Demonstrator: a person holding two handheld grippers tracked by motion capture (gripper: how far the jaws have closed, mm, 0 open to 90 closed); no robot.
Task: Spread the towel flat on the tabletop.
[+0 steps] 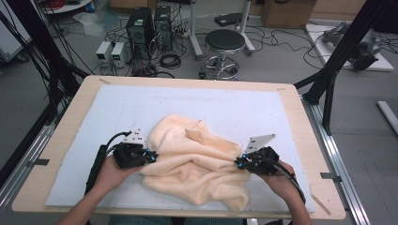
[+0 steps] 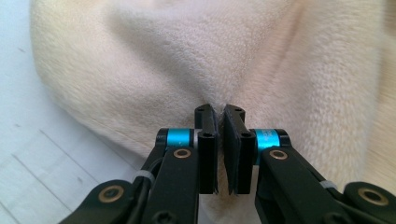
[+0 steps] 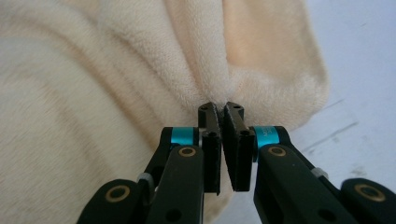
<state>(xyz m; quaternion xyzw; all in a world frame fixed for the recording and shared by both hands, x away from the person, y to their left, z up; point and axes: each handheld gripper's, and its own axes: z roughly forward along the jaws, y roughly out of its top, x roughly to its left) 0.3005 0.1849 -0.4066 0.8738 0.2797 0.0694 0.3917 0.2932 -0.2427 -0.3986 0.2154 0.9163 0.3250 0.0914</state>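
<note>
Both tongs pinch a crumpled cream towel (image 1: pixel 195 157) near the worktop's (image 1: pixel 61 154) front edge.
Your left tongs (image 1: pixel 152 157) and right tongs (image 1: pixel 238 162) each grip thin folds; pulling unevenly may slip one free.

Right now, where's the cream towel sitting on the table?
In the high view the cream towel lies crumpled on the white mat, toward the near edge, pinched between the left gripper and right gripper.

A cream-coloured fleece blanket (image 1: pixel 195 161) is lying crumpled on the near half of the table, bunched into soft folds and ridges. Its left and right edges are puckering into pinched pleats, while one loose corner is trailing towards the table's near edge.
</note>
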